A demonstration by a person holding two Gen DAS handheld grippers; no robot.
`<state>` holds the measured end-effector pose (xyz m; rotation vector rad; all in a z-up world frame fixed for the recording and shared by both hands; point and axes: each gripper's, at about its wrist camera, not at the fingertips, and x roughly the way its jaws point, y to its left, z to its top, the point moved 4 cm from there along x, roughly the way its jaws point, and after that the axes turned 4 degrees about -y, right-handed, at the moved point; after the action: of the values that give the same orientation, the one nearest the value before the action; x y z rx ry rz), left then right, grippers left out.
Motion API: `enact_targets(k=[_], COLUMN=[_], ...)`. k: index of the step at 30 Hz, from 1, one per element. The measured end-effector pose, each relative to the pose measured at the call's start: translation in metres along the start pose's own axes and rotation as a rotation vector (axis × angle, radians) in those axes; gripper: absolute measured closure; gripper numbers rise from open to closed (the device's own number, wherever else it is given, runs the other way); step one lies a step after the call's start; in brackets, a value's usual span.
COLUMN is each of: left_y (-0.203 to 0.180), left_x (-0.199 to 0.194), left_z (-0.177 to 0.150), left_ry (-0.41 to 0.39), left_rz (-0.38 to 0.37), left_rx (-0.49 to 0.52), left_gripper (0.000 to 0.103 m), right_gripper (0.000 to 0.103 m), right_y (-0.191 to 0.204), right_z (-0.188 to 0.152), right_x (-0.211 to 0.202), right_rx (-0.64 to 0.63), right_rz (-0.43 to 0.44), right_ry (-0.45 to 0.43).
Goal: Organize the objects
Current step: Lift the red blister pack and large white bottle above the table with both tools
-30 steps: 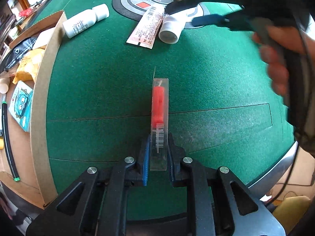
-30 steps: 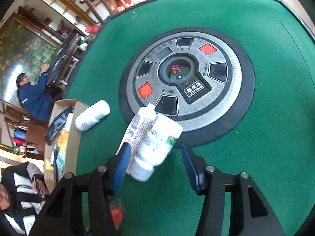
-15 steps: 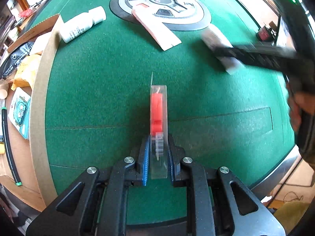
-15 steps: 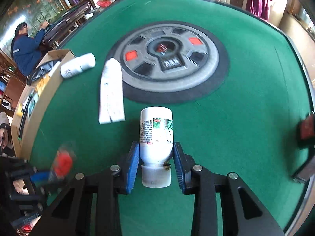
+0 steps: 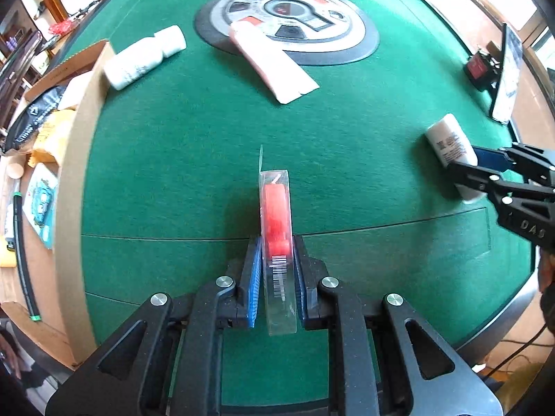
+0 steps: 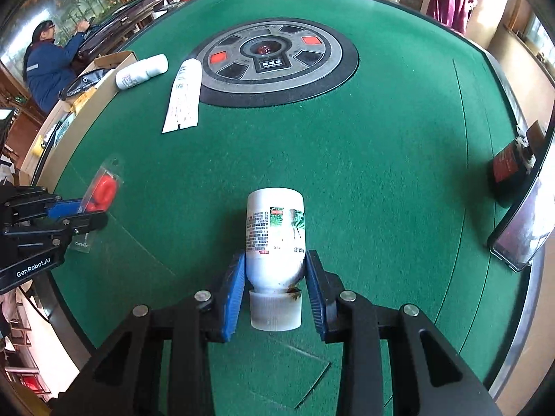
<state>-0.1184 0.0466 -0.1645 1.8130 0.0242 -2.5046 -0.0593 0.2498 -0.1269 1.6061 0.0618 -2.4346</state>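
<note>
Right now each gripper has something pinched in it, and both things could slip. The left gripper (image 5: 276, 270) has its blue pads (image 5: 254, 277) pressed tight on the bottom end of a thin clear candle pack (image 5: 276, 228) with a red candle inside. Most of the pack sticks out past the pads, over the green table (image 5: 208, 173). I think a flat, smooth pack held only at one end like that could swing or slide out if the hand turns fast.

The right gripper (image 6: 274, 280) squeezes a white bottle (image 6: 275, 228) low on its body, just above the cap (image 6: 275, 308). The cap end points back at the camera and the bottle's flat bottom points away. The bottle is round and smooth, so I think it could roll between the pads or pop out if they let go a little. It also has brown dirt near the cap, which may make it slippery.

Both grippers point steeply down at the table. From the left camera, the right gripper comes in from the right edge with the bottle near the table top. From the right camera, the left gripper sits at the left edge.

Farther out, a second white bottle (image 5: 144, 57) lies beside a cardboard box (image 5: 74, 159), and a pale tube (image 5: 274, 66) lies partly on the round dial (image 5: 288, 20) in the middle. A phone (image 6: 520, 232) leans at the right edge, so a wide swing could knock it.
</note>
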Motion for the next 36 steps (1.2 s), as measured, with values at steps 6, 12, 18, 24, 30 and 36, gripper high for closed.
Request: enact_targets(k=[6, 12, 18, 24, 30, 36], left_y=[-0.004, -0.002, -0.008, -0.007, -0.006, -0.007], left_x=[-0.009, -0.012, -0.009, -0.011, -0.012, -0.015], left_z=[-0.011, -0.014, -0.008, -0.009, -0.009, -0.010], left_ry=[0.010, 0.011, 0.021, 0.031, 0.041, 0.034], left_rz=[0.007, 0.010, 0.010, 0.013, 0.022, 0.028], left_rx=[0.049, 0.046, 0.045, 0.040, 0.043, 0.049], left_gripper=[0.087, 0.087, 0.087, 0.087, 0.087, 0.087], right_gripper=[0.069, 0.069, 0.069, 0.069, 0.069, 0.069], right_y=[0.003, 0.000, 0.002, 0.007, 0.008, 0.007], right_z=[-0.006, -0.007, -0.005, -0.004, -0.004, -0.004], right_x=[0.006, 0.005, 0.006, 0.007, 0.008, 0.007], right_rx=[-0.011, 0.017, 0.014, -0.010, -0.033, -0.032], right_rz=[-0.007, 0.022, 0.026, 0.022, 0.018, 0.025], right_ry=[-0.011, -0.019, -0.017, -0.007, -0.002, -0.010])
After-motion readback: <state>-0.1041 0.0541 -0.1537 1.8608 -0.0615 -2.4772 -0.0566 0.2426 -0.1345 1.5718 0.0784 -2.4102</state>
